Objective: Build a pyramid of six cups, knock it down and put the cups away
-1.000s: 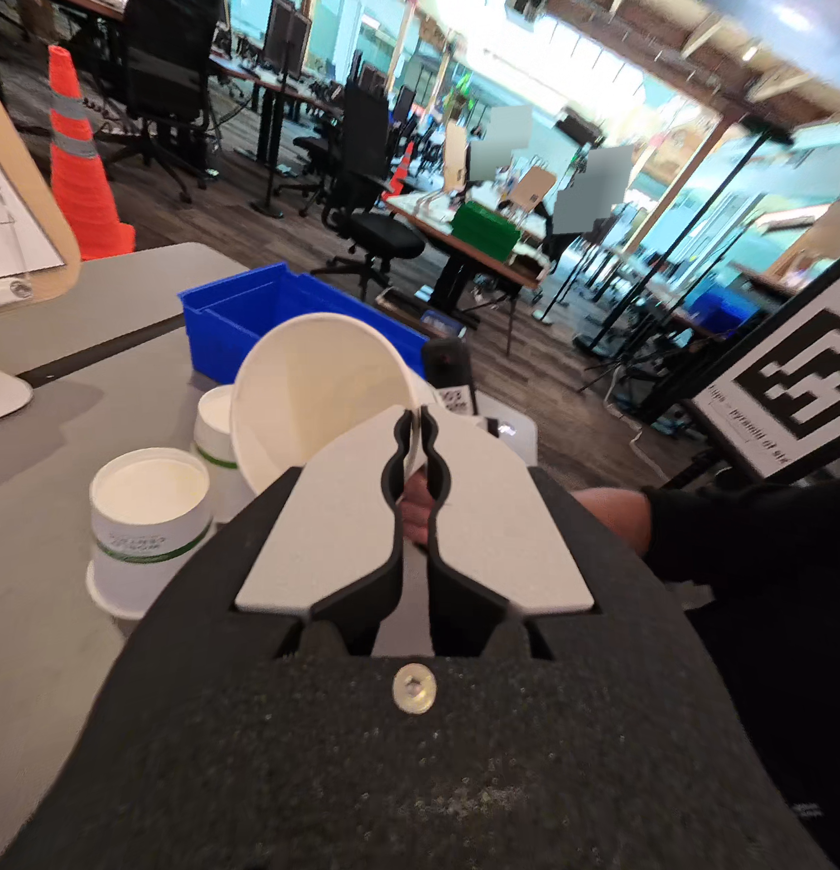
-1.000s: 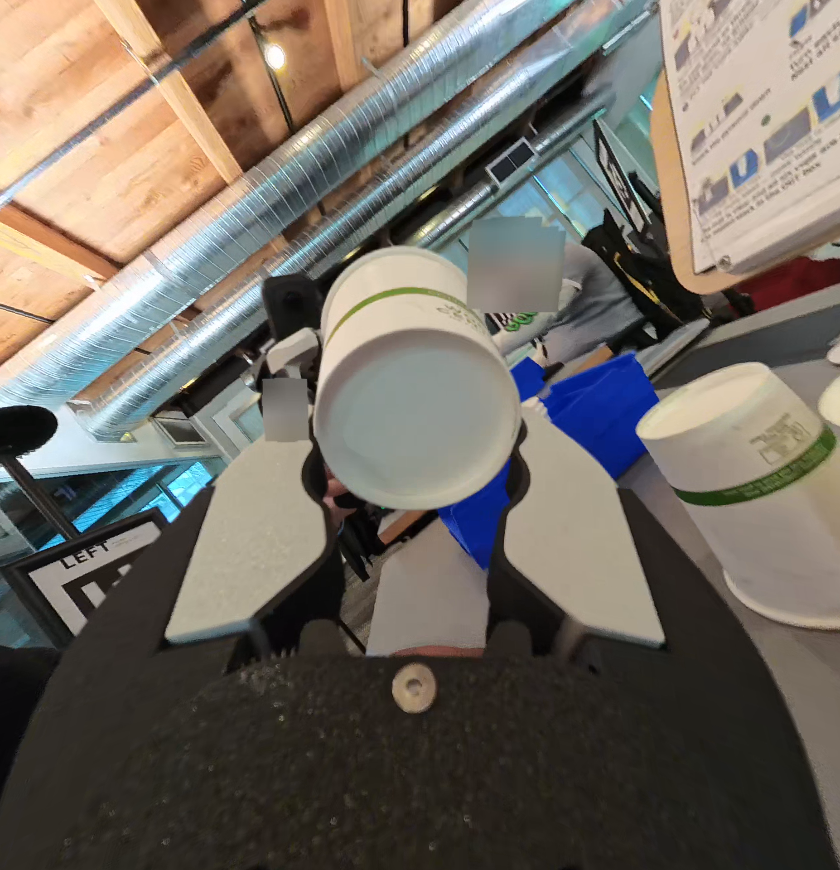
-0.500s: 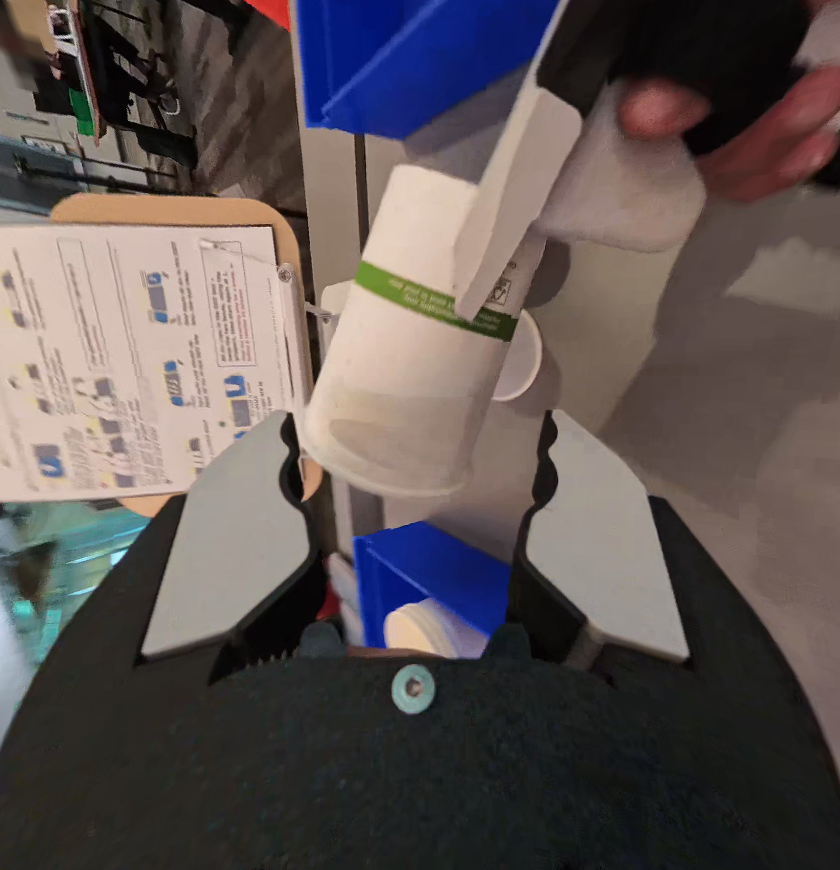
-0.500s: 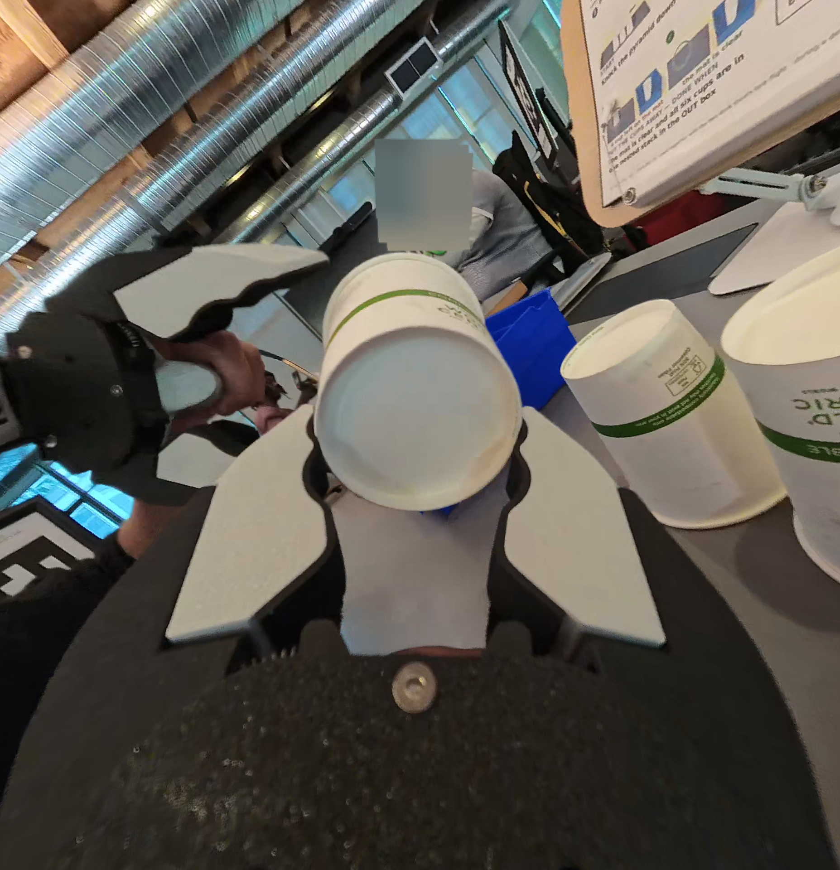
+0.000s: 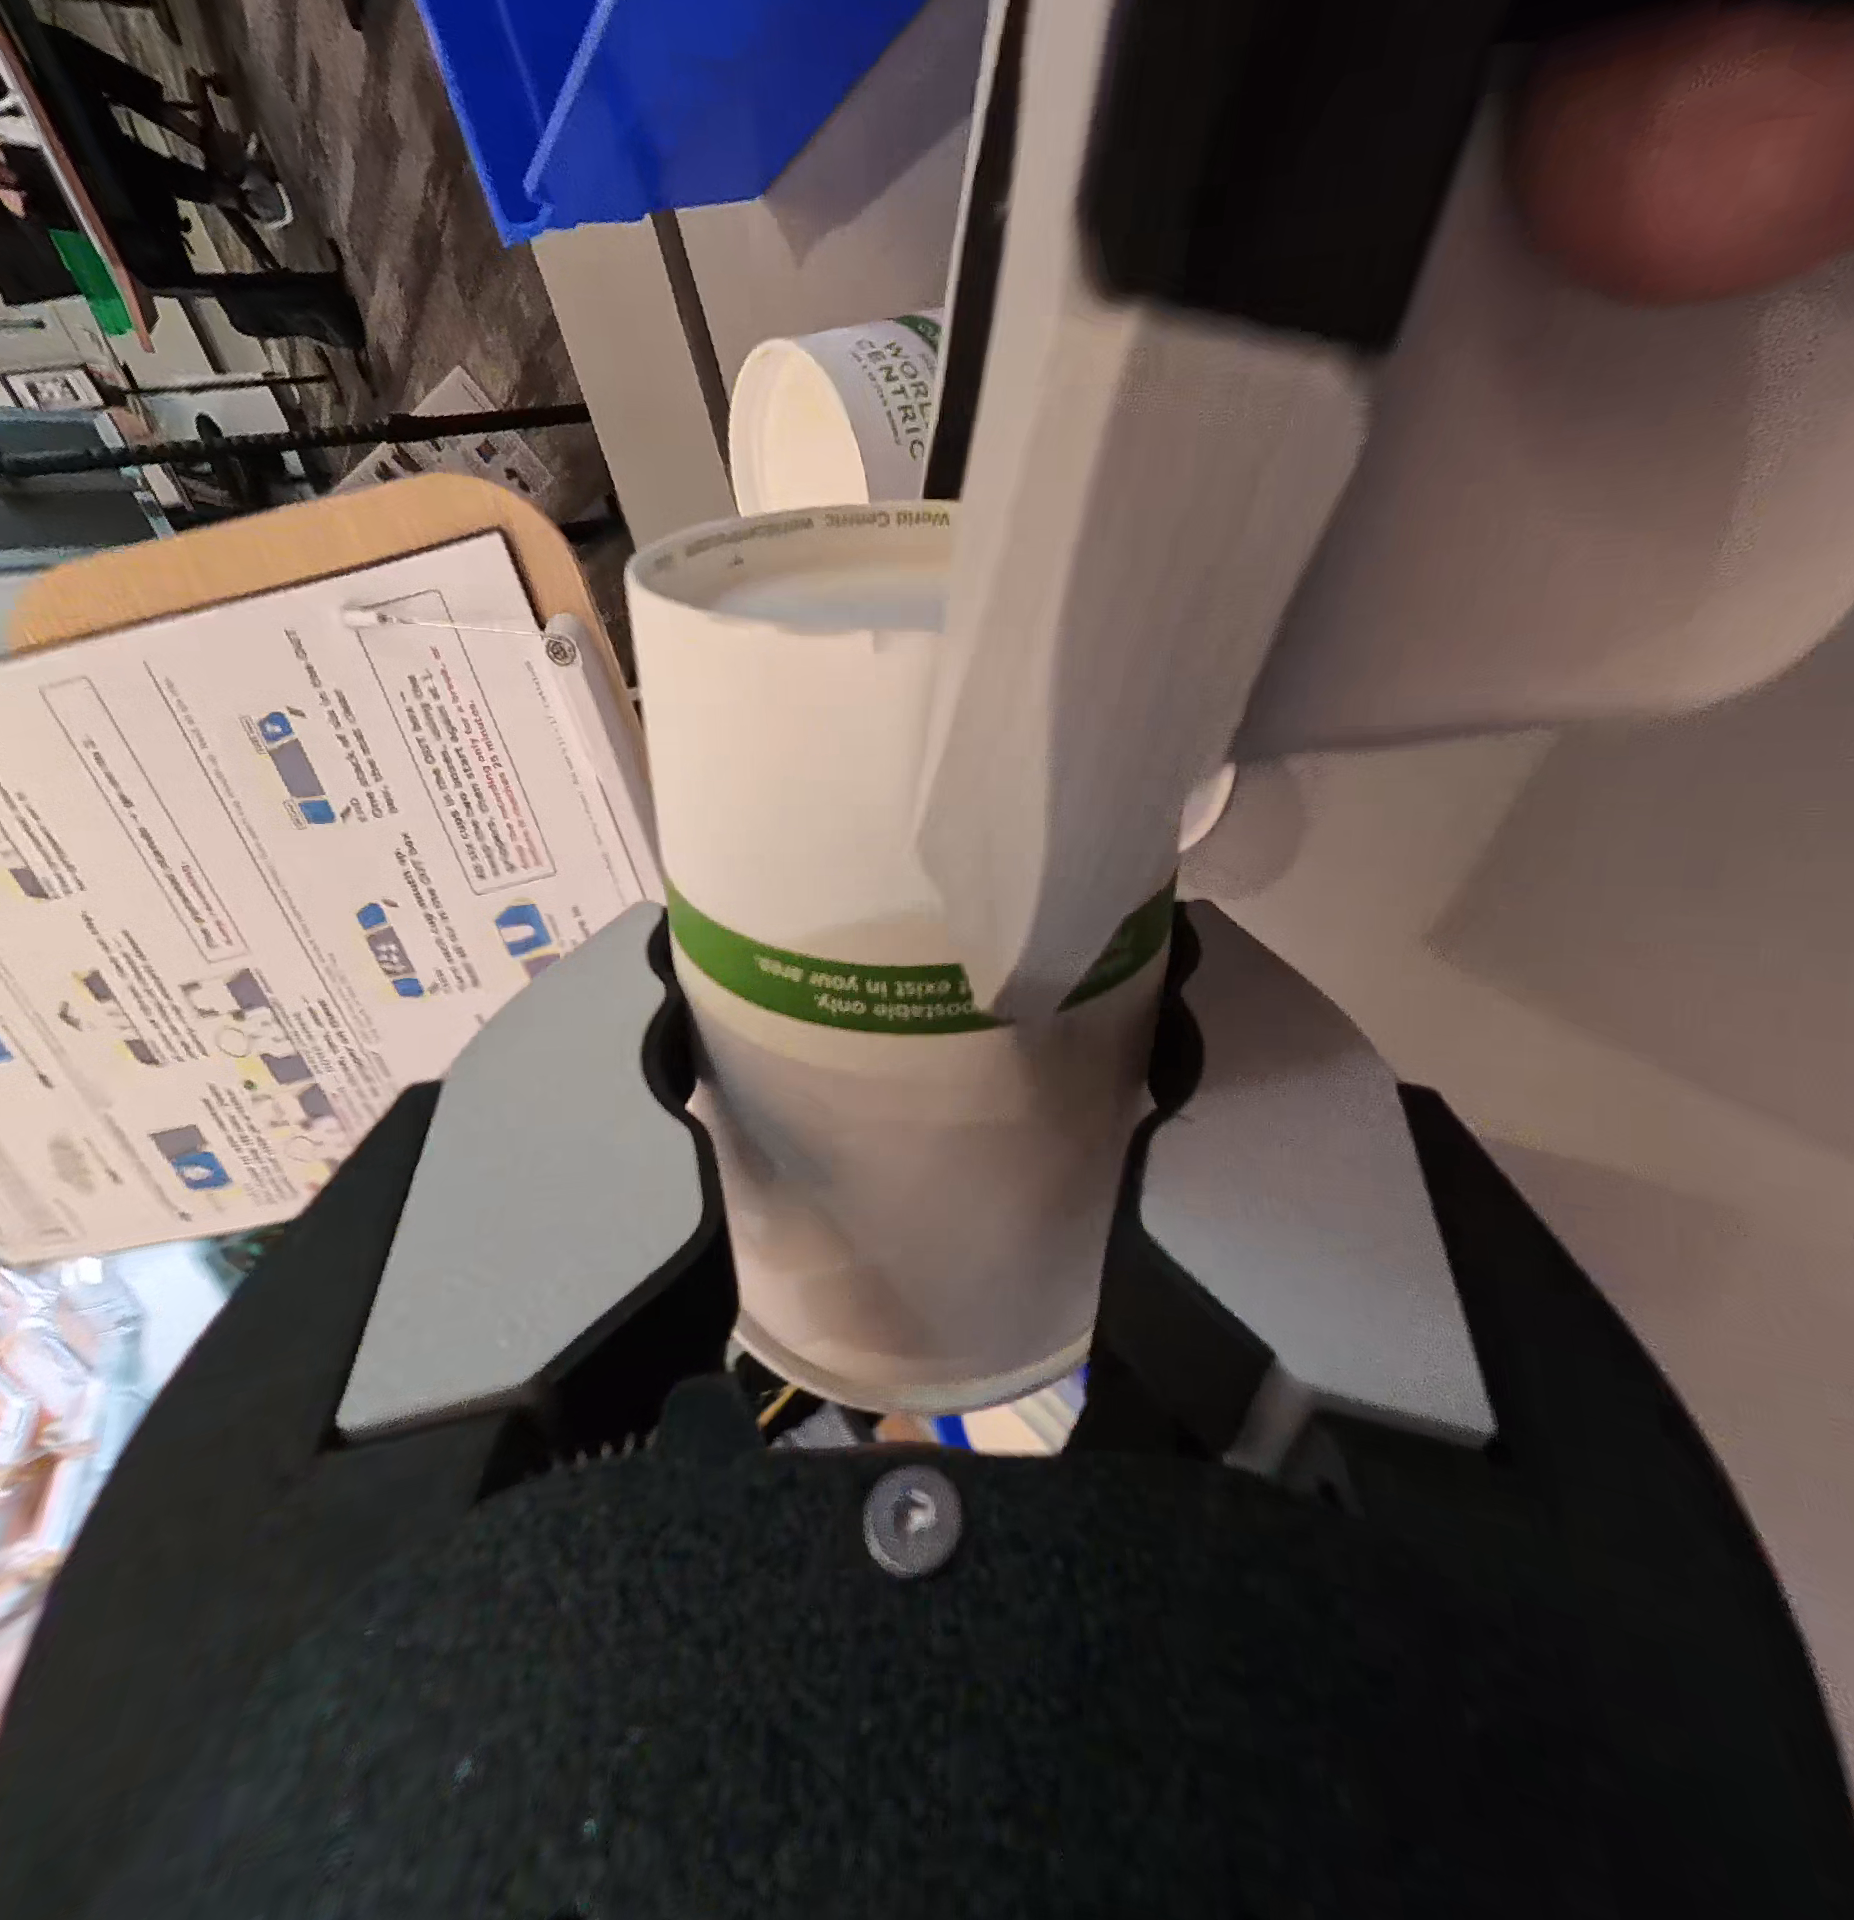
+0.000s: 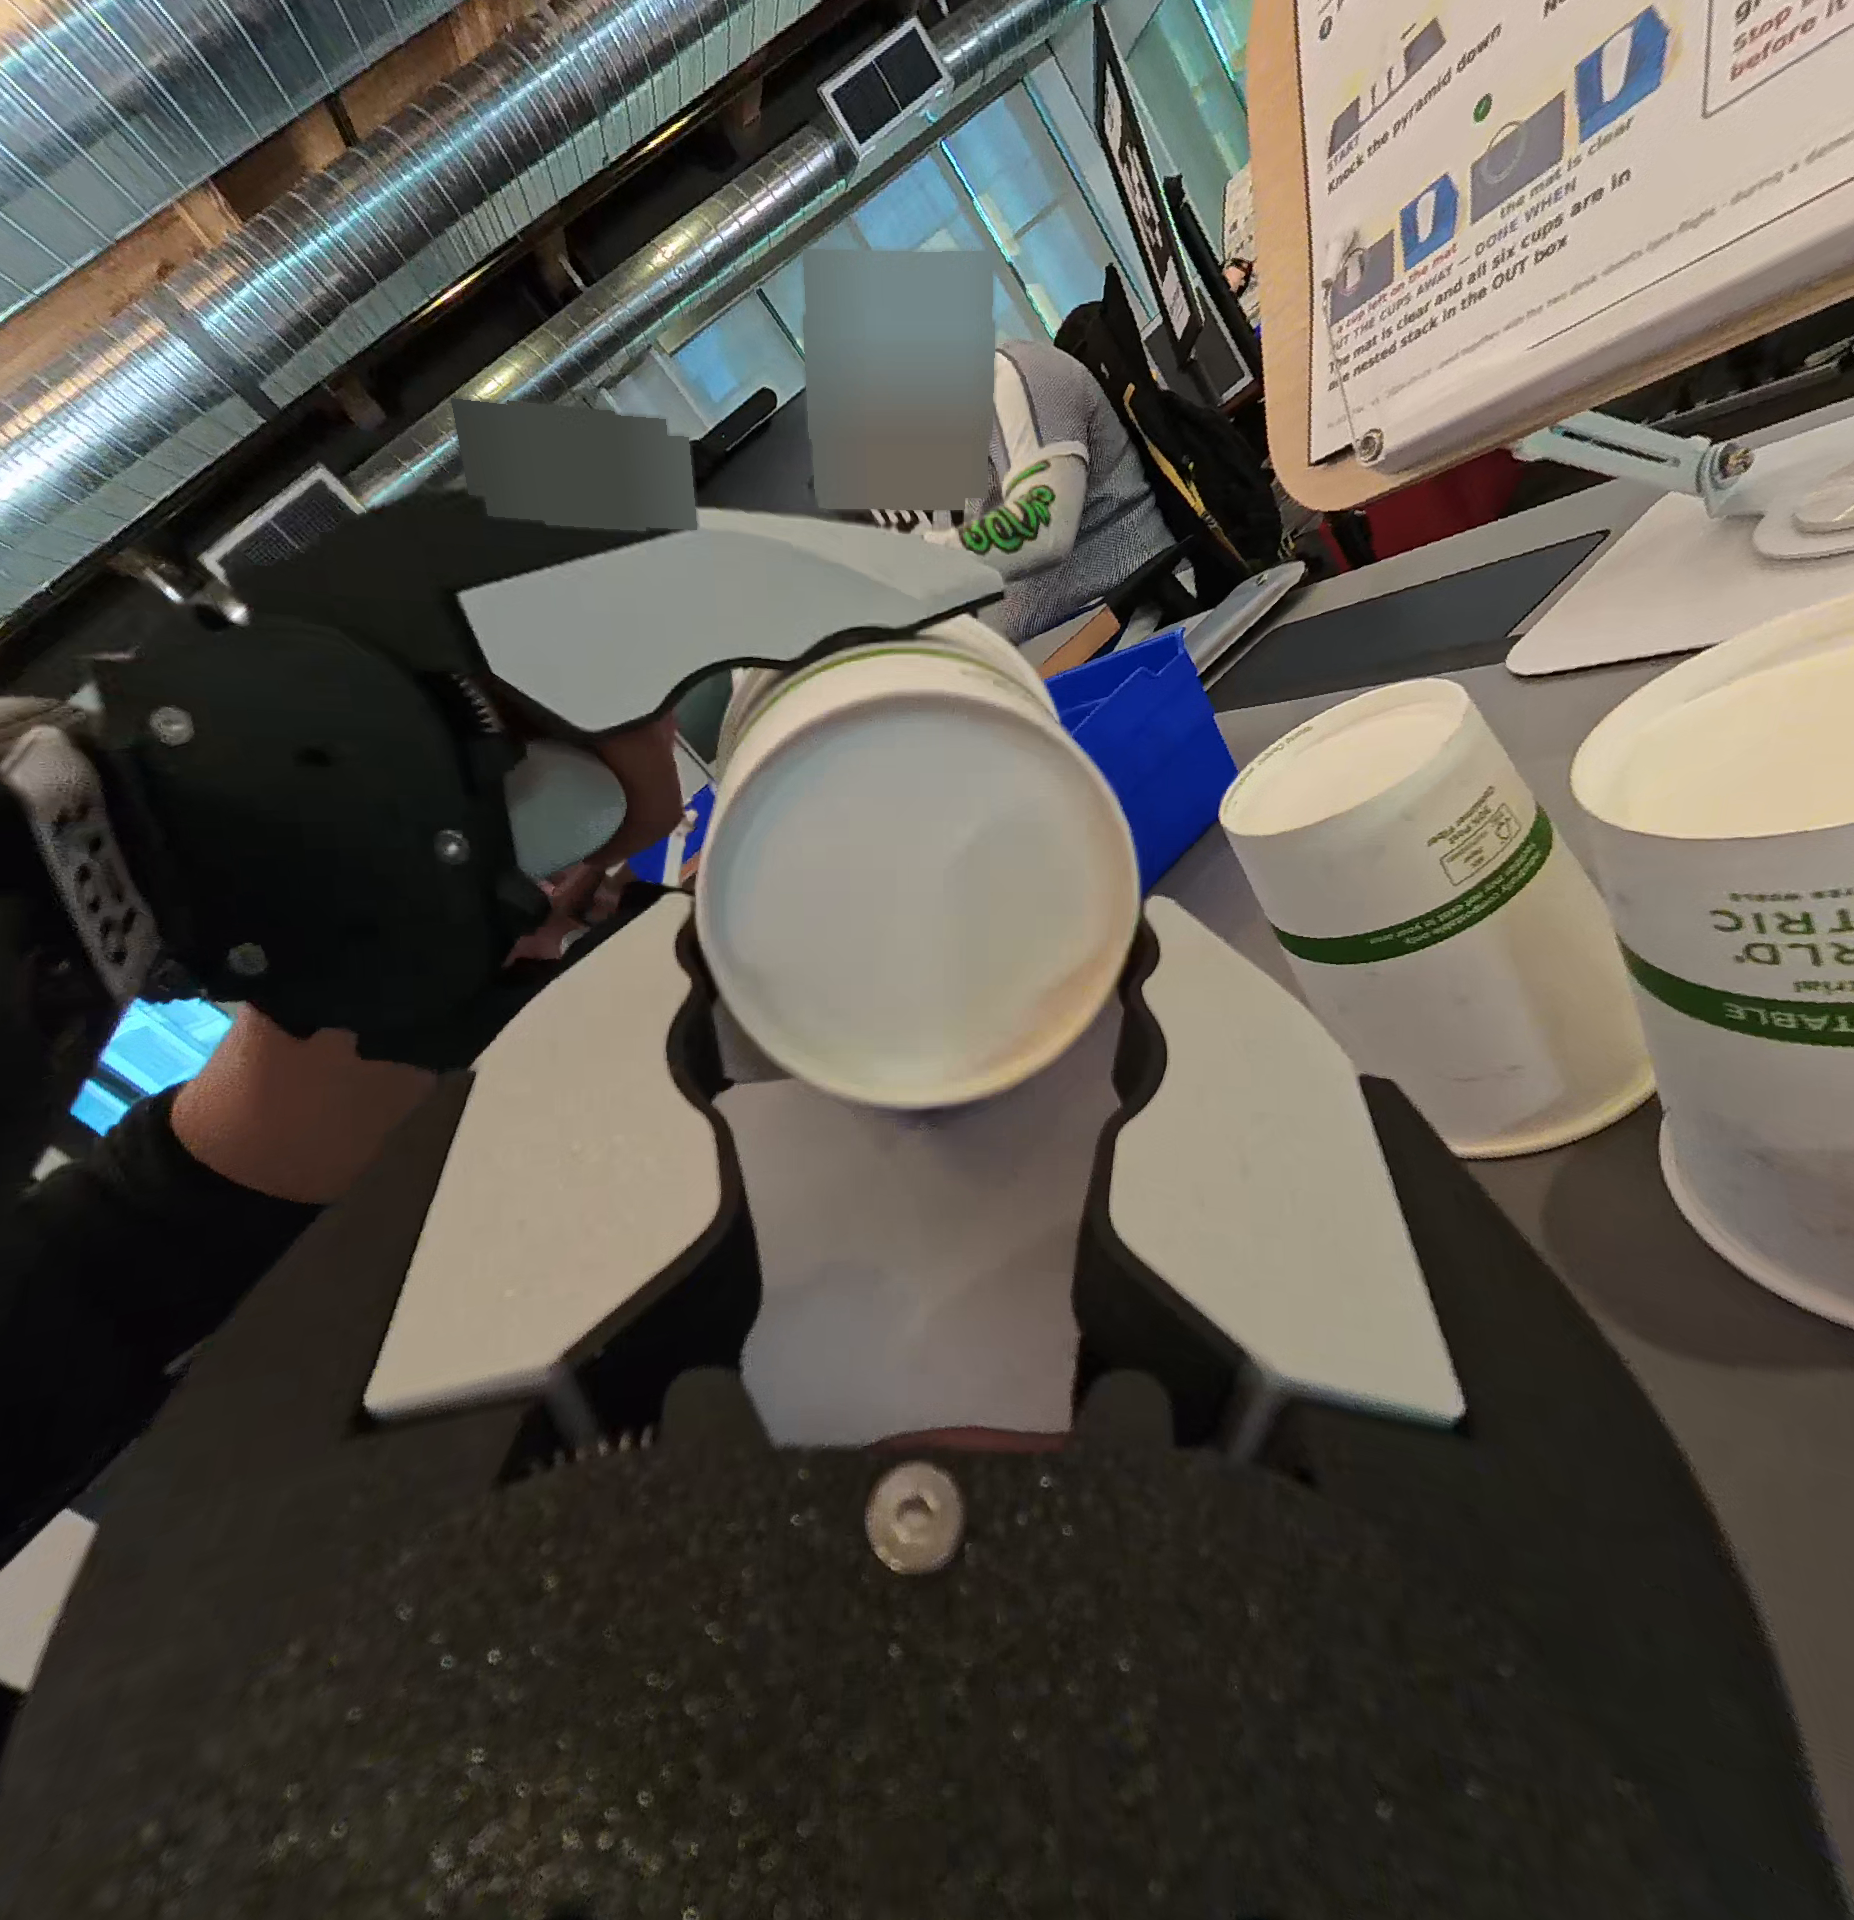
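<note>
Your right tongs [image 6: 918, 940] were clamped on the white paper cup with a green band [image 6: 918, 914], base toward you, while your left tongs [image 5: 923, 1023] closed around its rim end.

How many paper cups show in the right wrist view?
3: a held cup lying sideways in the right hand-held gripper, and a farther cup and nearer cup upside down on the table. More may be nested on the held one.
</note>
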Tool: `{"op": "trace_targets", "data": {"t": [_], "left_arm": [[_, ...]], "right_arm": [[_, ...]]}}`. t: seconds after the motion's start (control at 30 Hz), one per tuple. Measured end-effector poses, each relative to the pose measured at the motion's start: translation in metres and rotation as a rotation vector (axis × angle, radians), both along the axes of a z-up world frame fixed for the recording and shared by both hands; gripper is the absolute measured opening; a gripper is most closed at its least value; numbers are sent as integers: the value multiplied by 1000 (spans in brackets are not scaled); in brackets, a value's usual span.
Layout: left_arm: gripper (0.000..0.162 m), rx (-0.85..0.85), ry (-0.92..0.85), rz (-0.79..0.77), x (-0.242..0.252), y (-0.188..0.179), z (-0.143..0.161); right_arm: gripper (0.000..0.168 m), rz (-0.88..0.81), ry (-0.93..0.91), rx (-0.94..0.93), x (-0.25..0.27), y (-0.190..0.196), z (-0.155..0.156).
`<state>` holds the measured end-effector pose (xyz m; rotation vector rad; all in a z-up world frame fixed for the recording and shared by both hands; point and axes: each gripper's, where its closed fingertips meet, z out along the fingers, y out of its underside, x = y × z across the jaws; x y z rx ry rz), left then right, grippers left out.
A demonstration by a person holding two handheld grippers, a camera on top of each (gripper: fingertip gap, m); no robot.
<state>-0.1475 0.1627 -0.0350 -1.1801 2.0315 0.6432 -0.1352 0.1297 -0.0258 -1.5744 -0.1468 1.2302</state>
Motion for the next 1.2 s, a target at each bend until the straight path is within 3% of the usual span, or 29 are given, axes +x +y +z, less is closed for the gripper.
{"op": "trace_targets", "data": {"t": [0.1, 0.27, 0.33, 0.43, 0.5, 0.63, 0.8, 1.2], "left_arm": [[86, -45, -171, 66, -10, 11, 7], [86, -342, -771, 295, -23, 36, 28], [86, -339, -984, 430, -40, 58, 35], [86, -262, -1216, 666, -80, 95, 25], [86, -326, -1330, 760, -92, 109, 3], [86, -460, -1340, 867, -88, 127, -51], [87, -486, -1231, 931, -79, 129, -95], [87, -521, -1159, 924, -79, 119, -114]], "right_arm": [[80, -63, -47, 41, 15, -4, 1], [73, -94, -144, 83, 30, -36, -17], [71, -87, -132, 87, 28, -54, -26], [68, -38, -177, 80, 17, -74, -36], [66, -25, -186, 98, 12, -81, -34], [66, 12, -201, 107, 5, -85, -33], [72, -1, -190, 101, 8, -84, -31], [73, 28, -188, 85, 4, -85, -34]]}}
